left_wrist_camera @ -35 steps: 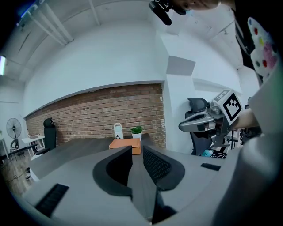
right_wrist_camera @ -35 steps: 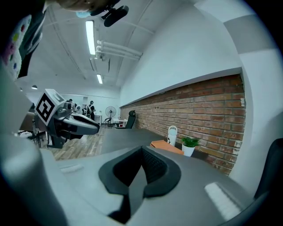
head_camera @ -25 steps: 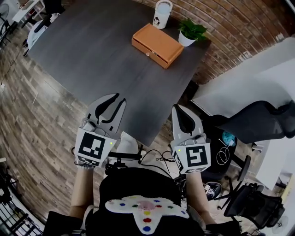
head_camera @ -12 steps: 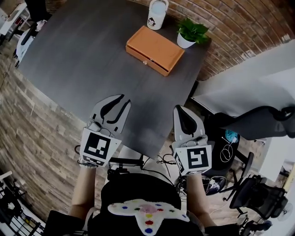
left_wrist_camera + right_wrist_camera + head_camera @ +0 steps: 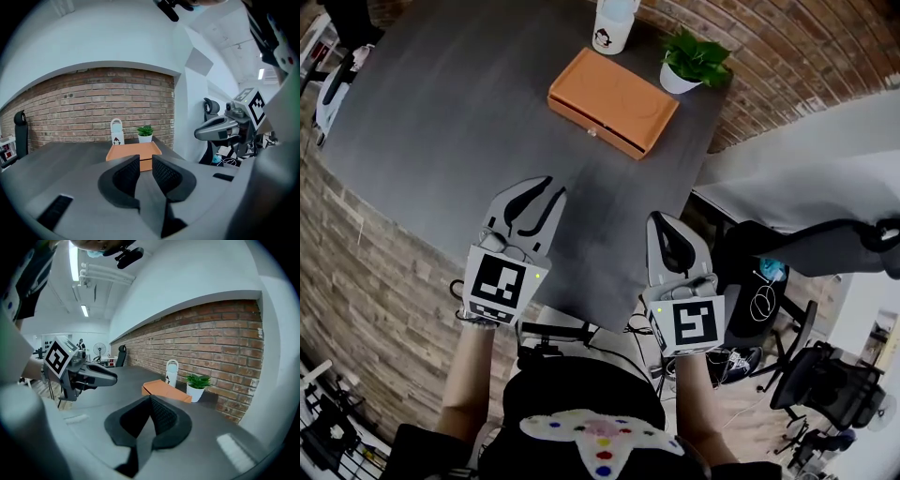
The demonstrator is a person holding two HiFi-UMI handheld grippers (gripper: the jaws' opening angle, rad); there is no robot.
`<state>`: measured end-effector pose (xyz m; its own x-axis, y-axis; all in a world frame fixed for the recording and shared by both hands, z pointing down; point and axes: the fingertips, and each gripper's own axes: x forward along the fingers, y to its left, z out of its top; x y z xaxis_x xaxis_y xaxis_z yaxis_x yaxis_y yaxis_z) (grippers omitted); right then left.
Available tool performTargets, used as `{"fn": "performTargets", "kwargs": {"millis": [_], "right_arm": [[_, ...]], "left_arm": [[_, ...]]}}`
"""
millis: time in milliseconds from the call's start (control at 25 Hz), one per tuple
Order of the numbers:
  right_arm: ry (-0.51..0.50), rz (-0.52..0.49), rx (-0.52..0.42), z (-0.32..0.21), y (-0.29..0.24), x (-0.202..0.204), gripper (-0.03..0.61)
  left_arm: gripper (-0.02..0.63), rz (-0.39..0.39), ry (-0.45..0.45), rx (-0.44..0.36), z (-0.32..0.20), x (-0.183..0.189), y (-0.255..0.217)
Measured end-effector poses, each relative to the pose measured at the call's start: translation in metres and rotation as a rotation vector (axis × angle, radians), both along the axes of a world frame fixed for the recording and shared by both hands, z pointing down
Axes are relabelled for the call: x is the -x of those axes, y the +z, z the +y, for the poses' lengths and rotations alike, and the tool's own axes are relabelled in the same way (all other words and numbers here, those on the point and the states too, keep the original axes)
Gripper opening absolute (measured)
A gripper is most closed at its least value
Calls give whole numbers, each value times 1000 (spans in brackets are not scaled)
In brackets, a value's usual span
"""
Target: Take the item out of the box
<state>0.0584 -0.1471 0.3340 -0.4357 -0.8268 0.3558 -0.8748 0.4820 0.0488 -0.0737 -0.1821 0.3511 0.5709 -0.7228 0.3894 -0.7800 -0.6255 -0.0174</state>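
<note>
Left tongs [image 5: 555, 187] parted, right tongs [image 5: 655, 219] closed, abreast

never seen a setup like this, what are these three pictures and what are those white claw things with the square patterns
No robot here: a person holds a two-jaw gripper in each hand, and the patterned cubes are part of those tools. The head view looks down from a camera on the person's head; the other two come from cameras riding on each gripper, looking along its jaws. The left gripper has its jaws apart with nothing between them; the right gripper is shut and empty. Ahead, on the dark grey table, stand a closed flat orange box, a white bottle with a penguin picture and a green plant in a white pot. Neither gripper touches the box.
</note>
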Motion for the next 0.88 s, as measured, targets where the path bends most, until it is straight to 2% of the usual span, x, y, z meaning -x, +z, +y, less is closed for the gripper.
{"fn": "performTargets", "kwargs": {"millis": [520, 880], "right_arm": [[55, -5, 40, -31, 25, -7, 8], [66, -10, 66, -48, 43, -5, 8]], "left_arm": [[89, -19, 51, 35, -57, -23, 43], [95, -22, 63, 94, -87, -34, 83]]}}
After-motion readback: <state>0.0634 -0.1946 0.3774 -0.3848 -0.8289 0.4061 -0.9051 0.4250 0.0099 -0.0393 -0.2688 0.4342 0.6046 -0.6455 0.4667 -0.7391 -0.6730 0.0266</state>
